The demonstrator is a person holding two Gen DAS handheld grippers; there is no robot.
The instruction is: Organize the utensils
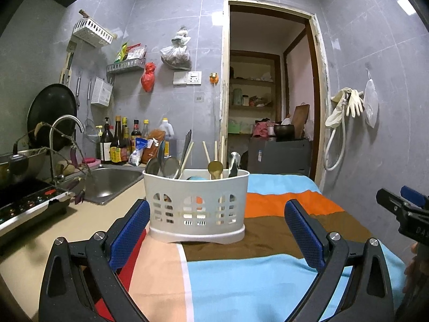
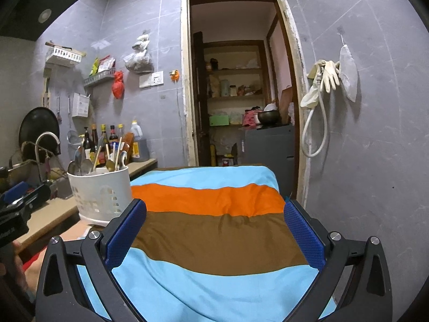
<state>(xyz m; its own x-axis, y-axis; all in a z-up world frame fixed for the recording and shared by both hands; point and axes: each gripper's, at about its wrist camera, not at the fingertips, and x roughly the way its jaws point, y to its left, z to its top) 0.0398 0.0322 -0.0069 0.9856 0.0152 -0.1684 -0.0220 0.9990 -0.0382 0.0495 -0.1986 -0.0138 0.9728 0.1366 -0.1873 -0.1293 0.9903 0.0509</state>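
Note:
A white perforated utensil holder (image 1: 197, 205) stands on the striped cloth (image 1: 268, 276) near its left edge. It holds several spoons (image 1: 171, 165), a gold spoon (image 1: 215, 168) and chopsticks (image 1: 206, 151), all upright. My left gripper (image 1: 216, 209) is open and empty, its blue pads just short of the holder on either side. In the right wrist view the holder (image 2: 100, 191) is at the left. My right gripper (image 2: 214, 209) is open and empty over the cloth (image 2: 214, 230). The right gripper also shows at the right edge of the left wrist view (image 1: 402, 206).
A steel sink (image 1: 112, 183) with a tap (image 1: 65, 131) lies left of the holder. An induction cooker (image 1: 26, 204) sits at the far left. Sauce bottles (image 1: 118, 145) line the back wall. A doorway (image 1: 268, 88) opens behind. Gloves and a hose (image 1: 346, 110) hang on the right wall.

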